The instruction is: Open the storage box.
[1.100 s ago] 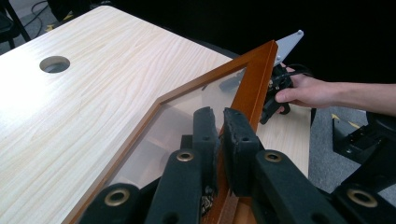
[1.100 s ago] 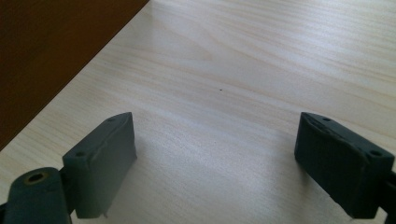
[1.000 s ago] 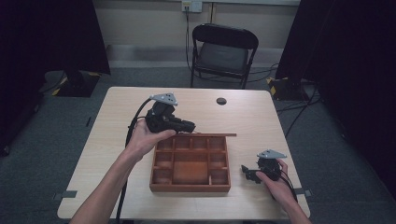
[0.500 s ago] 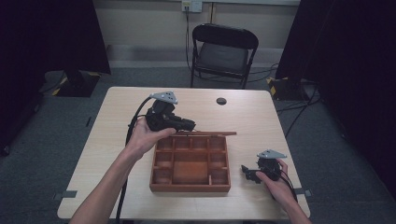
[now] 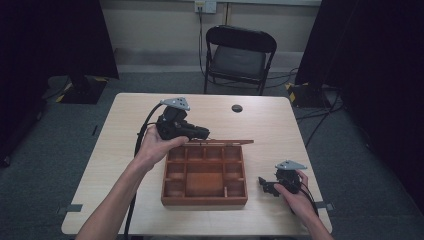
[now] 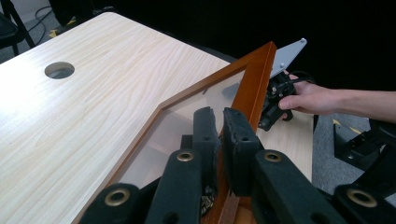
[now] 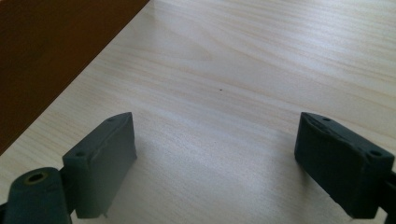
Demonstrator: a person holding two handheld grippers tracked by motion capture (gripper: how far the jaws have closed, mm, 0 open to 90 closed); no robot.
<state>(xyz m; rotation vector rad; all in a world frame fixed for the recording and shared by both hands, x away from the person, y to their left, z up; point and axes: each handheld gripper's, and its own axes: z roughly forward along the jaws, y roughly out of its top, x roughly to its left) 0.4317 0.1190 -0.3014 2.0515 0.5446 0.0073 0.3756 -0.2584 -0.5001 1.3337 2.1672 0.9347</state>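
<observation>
Near the desk's (image 5: 120, 165) front right corner, the right gripper (image 5: 266, 185) rests with jaws wide apart, empty. The wooden box (image 5: 205, 175) sits mid-desk toward the front edge. At its far side, the left gripper (image 5: 202, 134) pinches the raised glazed lid's (image 5: 220, 142) frame.

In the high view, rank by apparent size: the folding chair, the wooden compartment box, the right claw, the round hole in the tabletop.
1. Wooden compartment box and folding chair: look alike in spread, and the chair stands farther off, so no ranking between them.
2. Right claw, with its body.
3. Round hole, smallest.
</observation>
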